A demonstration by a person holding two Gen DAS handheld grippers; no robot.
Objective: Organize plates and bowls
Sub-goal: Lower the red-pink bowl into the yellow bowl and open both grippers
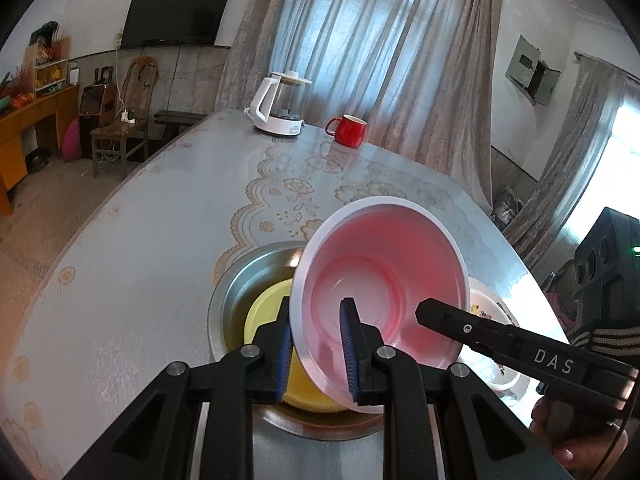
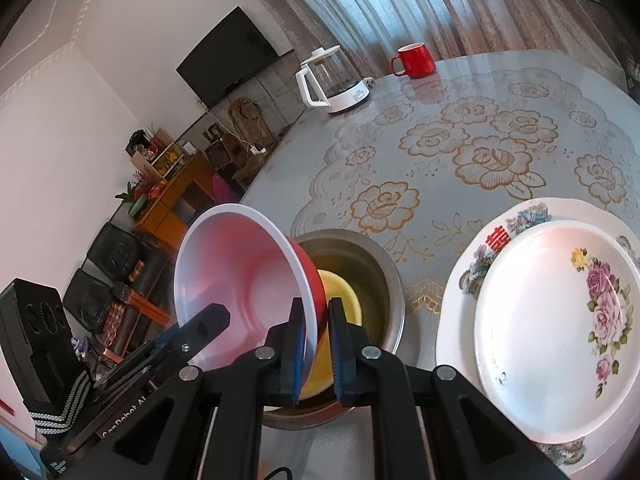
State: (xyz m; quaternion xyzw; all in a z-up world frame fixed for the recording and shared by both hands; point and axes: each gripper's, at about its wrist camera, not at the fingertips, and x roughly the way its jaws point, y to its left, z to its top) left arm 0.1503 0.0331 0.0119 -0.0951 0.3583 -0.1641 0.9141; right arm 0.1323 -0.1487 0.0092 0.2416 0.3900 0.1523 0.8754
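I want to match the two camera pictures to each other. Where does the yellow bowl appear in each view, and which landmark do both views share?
Left wrist view: the yellow bowl lies inside the steel bowl, lower centre, partly hidden by the tilted pink bowl.
Right wrist view: the yellow bowl lies in the steel bowl, lower centre, right of the pink bowl.
Shared landmark: the red mug beside the white kettle.

Three bowls (red (image 2: 248,280), yellow (image 2: 340,300), steel (image 2: 384,280)), two floral plates (large (image 2: 472,256), small (image 2: 552,328)), one mug (image 2: 416,60), one kettle (image 2: 336,80), two tools (left (image 1: 316,344), right (image 2: 316,352)).
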